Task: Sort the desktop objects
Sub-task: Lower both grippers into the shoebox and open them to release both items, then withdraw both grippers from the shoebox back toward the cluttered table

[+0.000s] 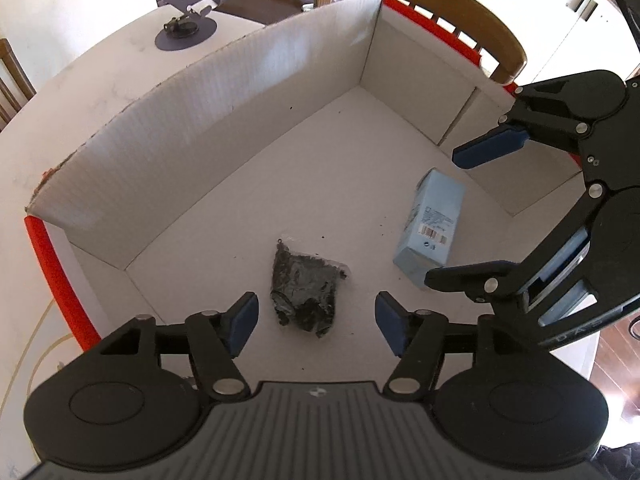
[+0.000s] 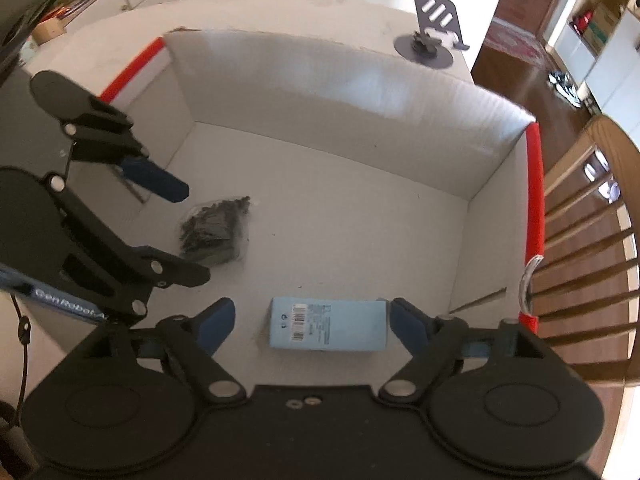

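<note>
A large white cardboard box (image 1: 200,140) with red rims stands on the table, and both grippers point down into it. A clear bag of small black parts (image 1: 304,292) lies on the box floor between the fingers of my left gripper (image 1: 316,320). Its blue pads stand clear of the bag on both sides, so it is open. A light blue carton (image 2: 328,324) with a barcode lies flat between the fingers of my right gripper (image 2: 312,322), which is open wide, with a clear gap at the left pad. Each gripper also shows in the other's view.
A dark phone stand (image 1: 186,28) sits on the white table (image 1: 80,88) beyond the box's far wall (image 2: 340,92). A wooden chair (image 2: 592,220) stands close against the red-edged side of the box. The box floor around the two objects is bare.
</note>
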{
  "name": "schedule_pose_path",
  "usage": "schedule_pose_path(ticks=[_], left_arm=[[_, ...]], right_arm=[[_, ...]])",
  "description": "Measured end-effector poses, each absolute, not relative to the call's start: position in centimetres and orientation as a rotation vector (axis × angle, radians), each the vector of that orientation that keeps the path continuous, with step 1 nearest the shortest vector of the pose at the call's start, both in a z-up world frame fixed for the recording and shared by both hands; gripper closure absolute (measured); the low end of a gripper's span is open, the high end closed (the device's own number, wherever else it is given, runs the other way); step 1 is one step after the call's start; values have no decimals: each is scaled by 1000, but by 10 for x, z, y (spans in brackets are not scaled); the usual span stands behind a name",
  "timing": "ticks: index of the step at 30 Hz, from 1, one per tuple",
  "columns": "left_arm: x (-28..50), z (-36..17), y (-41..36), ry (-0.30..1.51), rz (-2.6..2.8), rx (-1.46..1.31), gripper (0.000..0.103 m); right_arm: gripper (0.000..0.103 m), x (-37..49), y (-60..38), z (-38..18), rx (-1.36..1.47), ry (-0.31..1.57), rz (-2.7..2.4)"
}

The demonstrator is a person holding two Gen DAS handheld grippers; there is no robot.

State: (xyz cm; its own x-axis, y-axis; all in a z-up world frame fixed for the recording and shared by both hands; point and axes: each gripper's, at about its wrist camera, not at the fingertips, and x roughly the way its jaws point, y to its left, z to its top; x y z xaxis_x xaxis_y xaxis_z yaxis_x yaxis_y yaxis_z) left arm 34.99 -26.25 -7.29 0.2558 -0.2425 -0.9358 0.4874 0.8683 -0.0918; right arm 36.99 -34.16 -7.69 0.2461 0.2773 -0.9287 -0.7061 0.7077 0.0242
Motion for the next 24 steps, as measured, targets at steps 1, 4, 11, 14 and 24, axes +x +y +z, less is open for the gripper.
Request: schedule_pose_path(ticks=[1,4,11,14,24], left_arm=[[348,-70,-262,1211,-502,227,40],[348,-65,-262,1194,-502,205,40],[334,-44,-252,1135,-509,156,39],[326,-38,-250,1100,-510,143,39],[281,-2,-231,970,-483,98,19]], right_arm=[[18,370,-343,-76,-441,1134,703],[18,364,-350,-69,-416,1121,702],[17,350,-369,-38,-358,1062,724],[16,343,-376,-27,-324,1035,725],[12,313,-384,8,-254,945,730]])
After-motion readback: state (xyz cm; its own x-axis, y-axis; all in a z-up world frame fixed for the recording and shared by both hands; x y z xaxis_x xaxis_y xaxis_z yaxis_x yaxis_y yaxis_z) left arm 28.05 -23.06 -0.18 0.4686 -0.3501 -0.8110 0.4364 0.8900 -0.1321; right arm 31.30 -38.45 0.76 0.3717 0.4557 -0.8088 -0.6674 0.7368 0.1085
